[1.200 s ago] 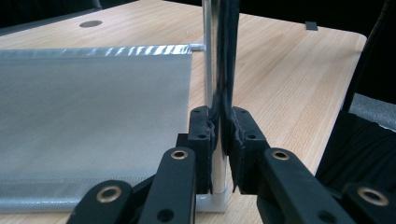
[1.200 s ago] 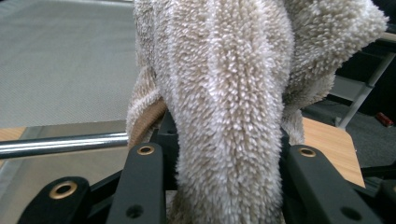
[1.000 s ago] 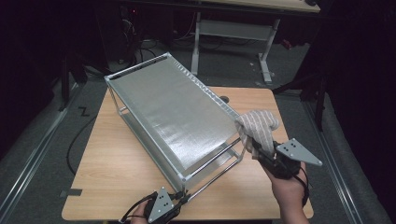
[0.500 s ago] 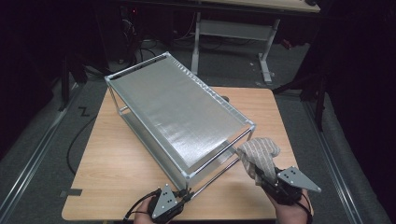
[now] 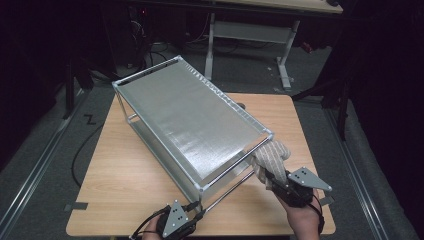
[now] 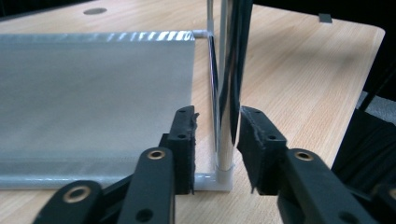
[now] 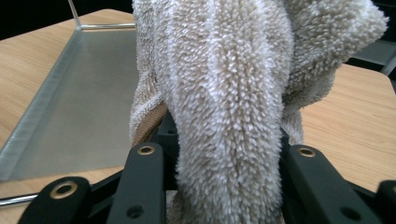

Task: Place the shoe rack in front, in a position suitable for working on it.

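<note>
The left gripper (image 5: 196, 216) sits at six o'clock, low in the person's left hand (image 5: 155, 231); its jaws have just been opening and stand apart. The right gripper (image 5: 272, 179), at four o'clock in the right hand (image 5: 302, 220), points toward eleven o'clock, jaws clamped.

No text, label, brand, number or sign can be read anywhere, neither on the metal rack (image 5: 192, 127), the towel (image 5: 270, 156) nor the tabletop (image 5: 125, 185).
</note>
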Action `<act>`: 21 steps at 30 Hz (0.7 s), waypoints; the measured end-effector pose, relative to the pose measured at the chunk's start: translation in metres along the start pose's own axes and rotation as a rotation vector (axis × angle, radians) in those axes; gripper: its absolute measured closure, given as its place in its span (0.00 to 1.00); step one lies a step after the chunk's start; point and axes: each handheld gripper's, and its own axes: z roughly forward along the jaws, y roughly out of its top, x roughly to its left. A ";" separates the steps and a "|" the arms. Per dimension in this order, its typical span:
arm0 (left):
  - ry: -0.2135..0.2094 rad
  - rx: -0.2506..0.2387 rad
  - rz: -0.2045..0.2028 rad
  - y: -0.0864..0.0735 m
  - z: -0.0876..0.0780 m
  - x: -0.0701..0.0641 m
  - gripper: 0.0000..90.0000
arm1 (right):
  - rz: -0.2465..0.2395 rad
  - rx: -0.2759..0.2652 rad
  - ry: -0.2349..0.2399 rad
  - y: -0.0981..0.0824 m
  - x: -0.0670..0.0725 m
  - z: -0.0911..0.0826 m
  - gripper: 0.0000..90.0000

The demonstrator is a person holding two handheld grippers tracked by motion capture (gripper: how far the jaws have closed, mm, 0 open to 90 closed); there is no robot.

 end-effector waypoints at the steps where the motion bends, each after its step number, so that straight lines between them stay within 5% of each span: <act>1: 0.005 0.005 0.003 0.000 0.001 -0.001 0.76 | 0.005 0.004 -0.001 0.001 -0.001 0.003 0.70; 4: 0.022 0.015 0.022 0.002 0.003 -0.005 0.88 | 0.012 0.005 -0.004 0.004 -0.005 0.006 0.70; 13: 0.003 0.022 0.031 0.001 0.000 -0.002 0.89 | -0.014 -0.021 0.019 0.016 0.006 0.007 0.70; 21: -0.009 0.019 0.030 0.001 0.000 -0.001 0.89 | -0.059 -0.032 0.070 0.013 0.029 0.003 0.70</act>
